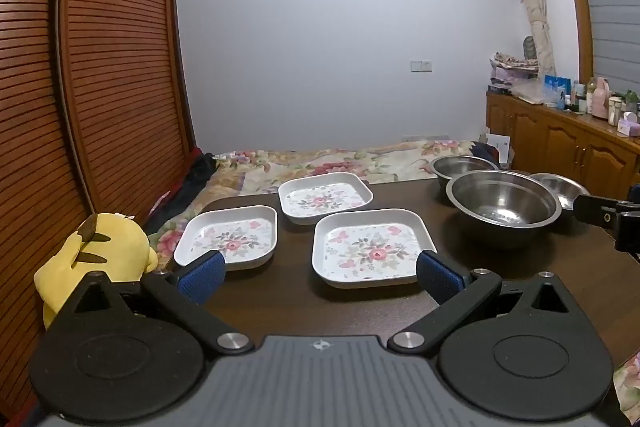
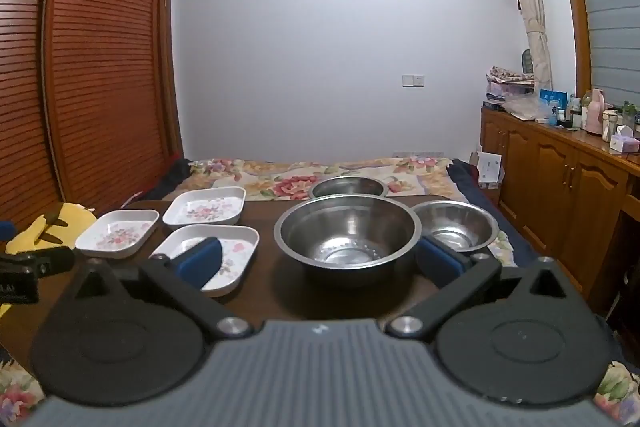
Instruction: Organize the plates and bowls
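Three square white plates with flower prints lie on the dark wooden table (image 1: 288,299): a near one (image 1: 370,253), a left one (image 1: 230,241) and a far one (image 1: 324,197). Three steel bowls stand to the right: a large one (image 2: 347,233), a small right one (image 2: 456,225) and a far one (image 2: 347,187). My left gripper (image 1: 320,273) hovers open just before the near plate, empty. My right gripper (image 2: 320,259) is open in front of the large bowl, which shows between its blue pads; nothing is held.
A yellow plush toy (image 1: 96,255) sits off the table's left edge. A bed with a floral cover (image 1: 340,159) lies beyond the table. A wooden cabinet (image 2: 560,179) with bottles runs along the right; slatted wardrobe doors (image 1: 100,67) stand left.
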`<state>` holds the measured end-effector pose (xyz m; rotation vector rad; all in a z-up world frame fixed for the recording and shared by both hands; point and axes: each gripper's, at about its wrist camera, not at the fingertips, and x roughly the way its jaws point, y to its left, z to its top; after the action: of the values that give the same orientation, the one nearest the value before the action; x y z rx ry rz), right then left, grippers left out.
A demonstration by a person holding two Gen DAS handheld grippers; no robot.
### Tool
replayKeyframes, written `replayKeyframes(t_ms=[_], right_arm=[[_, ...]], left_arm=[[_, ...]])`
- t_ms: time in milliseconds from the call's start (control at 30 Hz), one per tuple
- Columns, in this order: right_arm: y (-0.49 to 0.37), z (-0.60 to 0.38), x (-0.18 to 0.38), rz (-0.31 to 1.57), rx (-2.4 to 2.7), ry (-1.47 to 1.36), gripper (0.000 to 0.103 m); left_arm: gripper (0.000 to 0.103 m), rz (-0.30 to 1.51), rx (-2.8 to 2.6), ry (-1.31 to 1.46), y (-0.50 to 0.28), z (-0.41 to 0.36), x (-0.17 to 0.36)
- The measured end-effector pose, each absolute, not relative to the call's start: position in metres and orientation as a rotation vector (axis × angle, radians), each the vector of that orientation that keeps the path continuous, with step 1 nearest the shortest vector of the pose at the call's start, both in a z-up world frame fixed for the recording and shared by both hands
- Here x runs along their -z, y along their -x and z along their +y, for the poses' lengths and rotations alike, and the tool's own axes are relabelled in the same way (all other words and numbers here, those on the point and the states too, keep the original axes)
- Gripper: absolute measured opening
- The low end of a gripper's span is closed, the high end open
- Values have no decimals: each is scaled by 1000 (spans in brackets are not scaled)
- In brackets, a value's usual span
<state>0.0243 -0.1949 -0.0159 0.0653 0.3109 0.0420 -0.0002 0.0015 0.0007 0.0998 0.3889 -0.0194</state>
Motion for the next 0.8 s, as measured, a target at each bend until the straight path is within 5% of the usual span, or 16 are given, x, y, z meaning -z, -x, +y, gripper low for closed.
replayKeyframes(t_ms=[800], right_arm=[[-24, -196, 20, 318, -45, -66, 103]], left_arm=[[103, 382, 14, -101, 2, 0, -1]])
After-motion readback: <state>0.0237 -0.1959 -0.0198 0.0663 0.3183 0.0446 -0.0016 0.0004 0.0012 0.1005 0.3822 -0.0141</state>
